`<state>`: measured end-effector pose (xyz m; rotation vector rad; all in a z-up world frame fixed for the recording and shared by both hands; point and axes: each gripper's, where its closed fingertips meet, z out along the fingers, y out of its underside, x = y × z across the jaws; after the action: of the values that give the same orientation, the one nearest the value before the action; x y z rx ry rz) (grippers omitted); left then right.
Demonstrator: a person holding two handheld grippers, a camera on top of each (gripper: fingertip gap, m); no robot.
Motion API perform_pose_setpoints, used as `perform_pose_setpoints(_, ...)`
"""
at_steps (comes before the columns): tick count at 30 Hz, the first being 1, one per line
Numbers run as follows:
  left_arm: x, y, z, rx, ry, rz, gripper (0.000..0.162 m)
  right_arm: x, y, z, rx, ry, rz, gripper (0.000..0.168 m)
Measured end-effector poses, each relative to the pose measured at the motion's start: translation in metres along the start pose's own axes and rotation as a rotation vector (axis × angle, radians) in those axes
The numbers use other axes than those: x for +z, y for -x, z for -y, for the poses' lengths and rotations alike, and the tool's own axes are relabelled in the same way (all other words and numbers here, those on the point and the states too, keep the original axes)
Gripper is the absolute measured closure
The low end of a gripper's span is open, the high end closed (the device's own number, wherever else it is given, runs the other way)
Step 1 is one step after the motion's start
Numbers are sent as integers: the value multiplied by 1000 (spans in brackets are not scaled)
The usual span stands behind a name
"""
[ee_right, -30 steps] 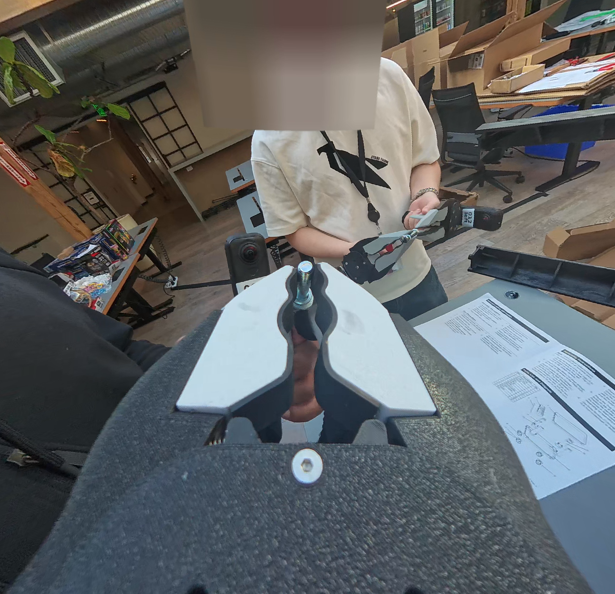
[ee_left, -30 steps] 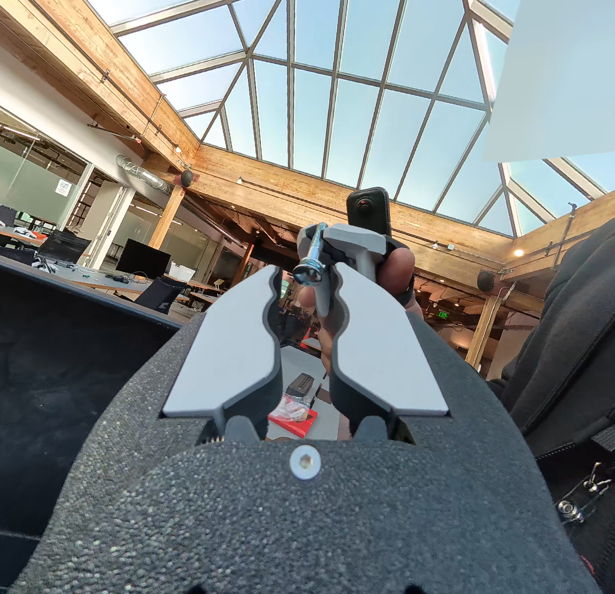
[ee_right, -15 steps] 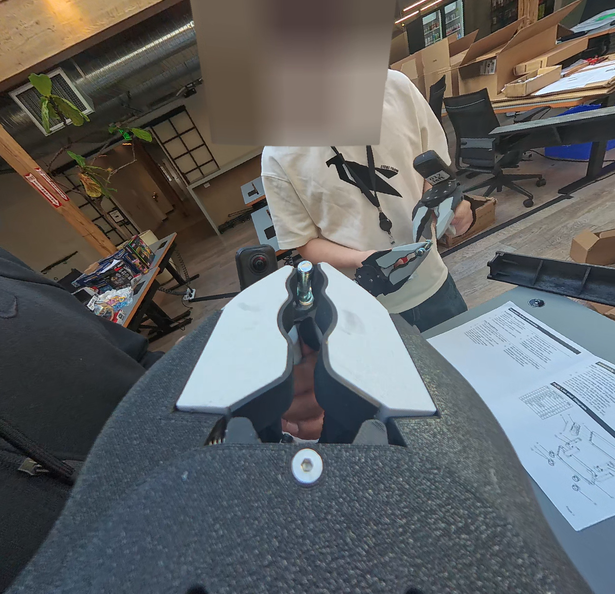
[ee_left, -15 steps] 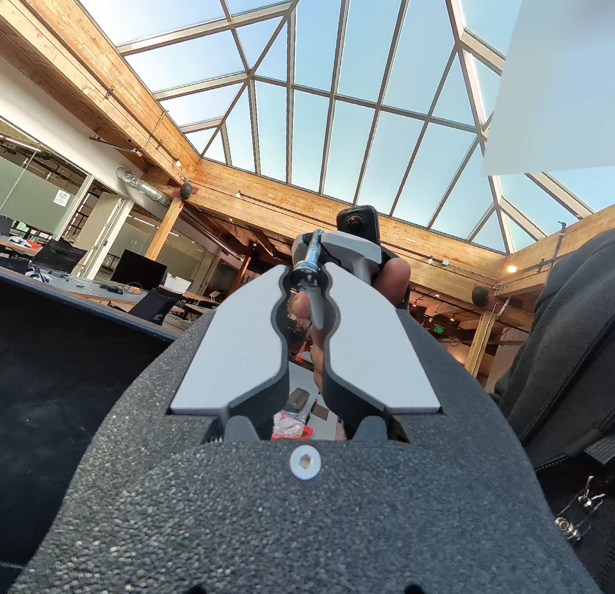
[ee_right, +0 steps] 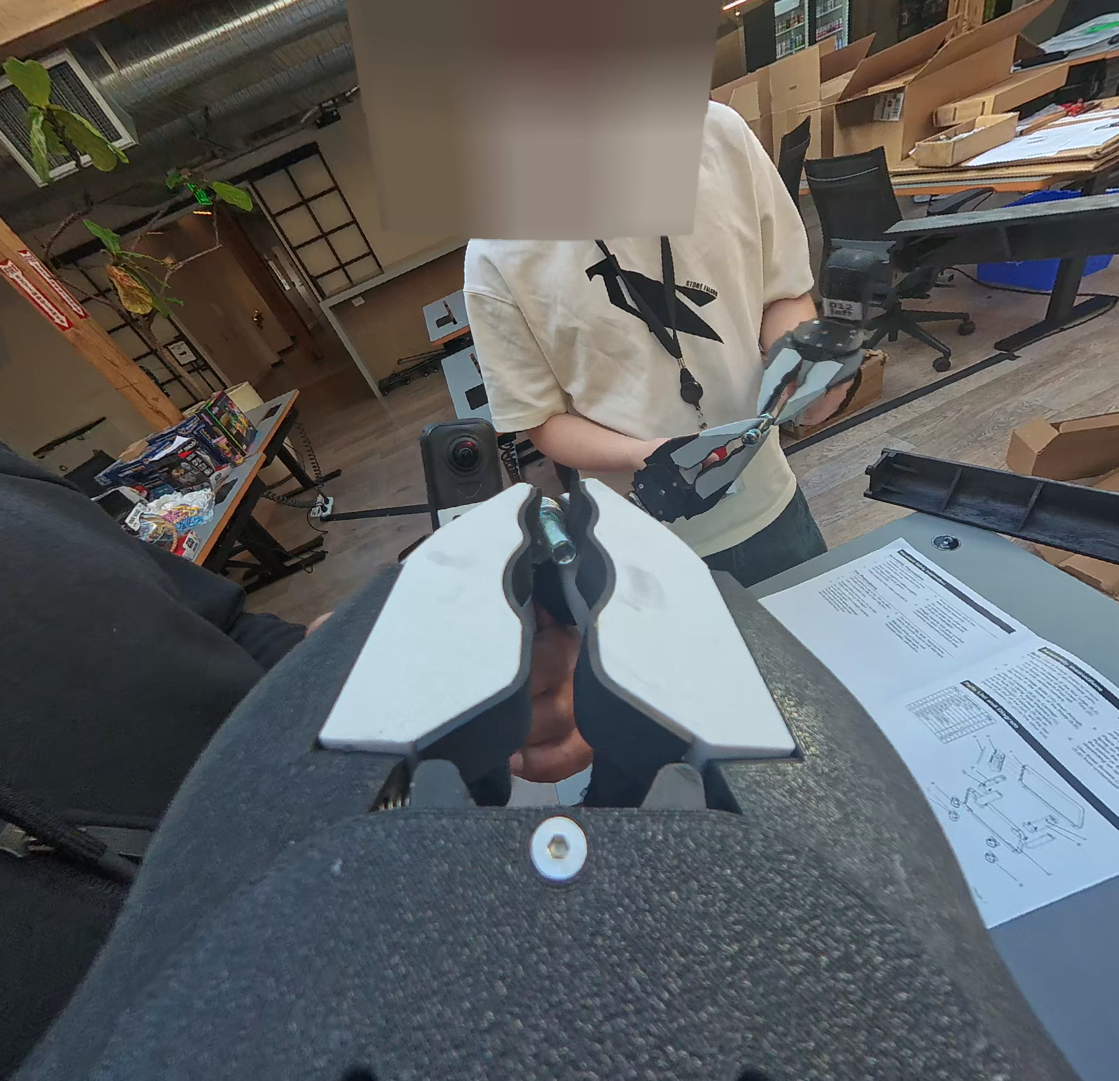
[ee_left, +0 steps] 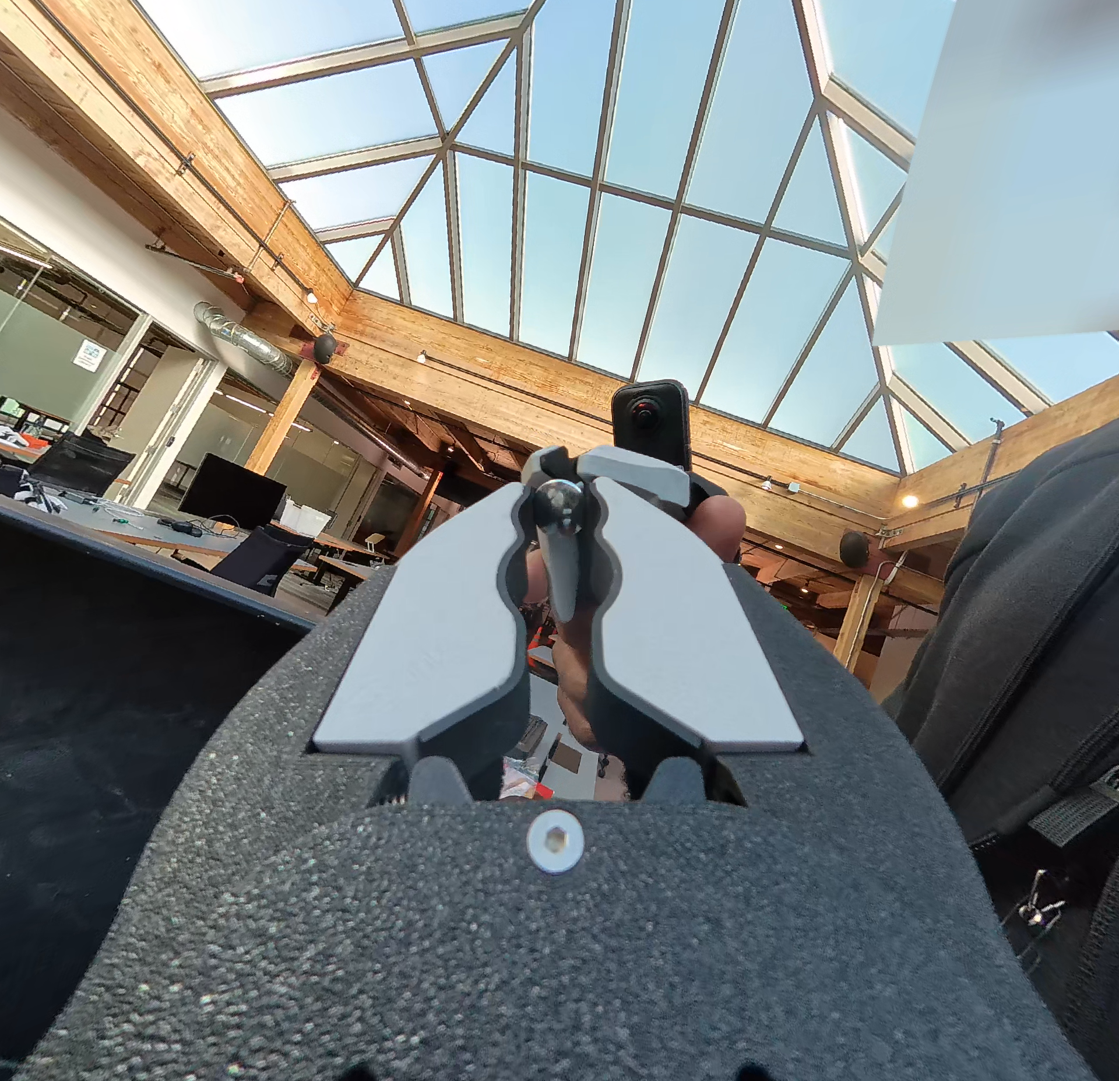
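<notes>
A silver bolt (ee_left: 557, 505) is seen end-on in the left wrist view, its rounded head turned toward the camera and its long axis running away along the fingers; in the right wrist view the same bolt (ee_right: 557, 538) shows its threaded tip, tilted down and to the right. The bolt is held in the air between the two grippers, above a grey table (ee_right: 1053, 967) on which a printed instruction sheet (ee_right: 944, 688) lies flat. Open room is left above, under a glass skylight (ee_left: 605, 173). The left gripper (ee_left: 558, 510) is closed to a narrow gap around the bolt's head, though contact cannot be confirmed. The right gripper (ee_right: 560, 522) is clamped on the shank. Beyond the table, a person in a cream shirt (ee_right: 605, 355) is seen.
</notes>
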<state>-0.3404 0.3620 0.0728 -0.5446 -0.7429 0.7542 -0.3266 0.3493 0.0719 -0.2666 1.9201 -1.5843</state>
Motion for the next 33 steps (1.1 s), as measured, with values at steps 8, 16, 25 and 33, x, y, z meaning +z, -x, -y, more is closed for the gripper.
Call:
perform_pose_setpoints(8, -2, 3, 1, -87, -30, 14, 146, -7, -8, 2, 14, -30, -31, 159)
perform_pose_setpoints(16, -4, 12, 7, -384, -137, -16, 146, -16, -9, -7, -191, -11, -92, 150)
perform_pose_setpoints(25, 1, 4, 2, -440, -134, -70, 146, -6, -3, -6, -195, -22, -70, 161)
perform_pose_setpoints(33, -9, 12, 3, -421, -122, -37, 143, -7, -8, -5, -156, 29, -77, 161)
